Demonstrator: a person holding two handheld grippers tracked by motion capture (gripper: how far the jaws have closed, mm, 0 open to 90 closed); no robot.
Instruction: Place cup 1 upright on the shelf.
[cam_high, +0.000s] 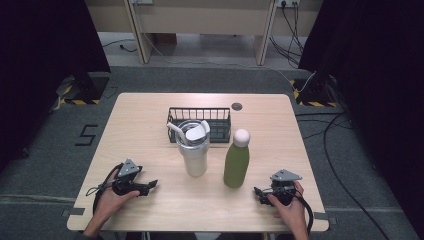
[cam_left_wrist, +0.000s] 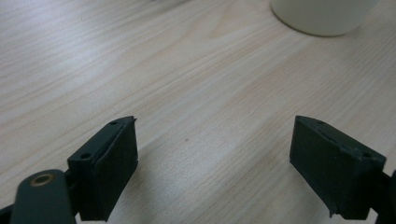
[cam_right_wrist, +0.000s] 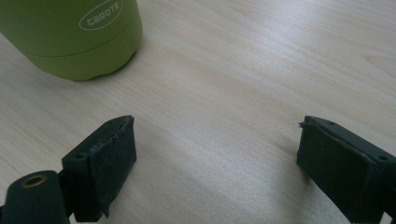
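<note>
A green bottle with a white cap stands upright near the table's middle; its base fills the upper left of the right gripper view. Left of it stands a cream tumbler with a lid and straw; its bottom edge is at the top of the left gripper view. My left gripper rests low at the front left, jaws open over bare wood. My right gripper sits at the front right, just right of the bottle, jaws apart with nothing between them.
A black wire basket stands behind the tumbler. A small dark round disc lies near the table's far edge. The wooden table is bounded by grey carpet, with cables on the floor at the right.
</note>
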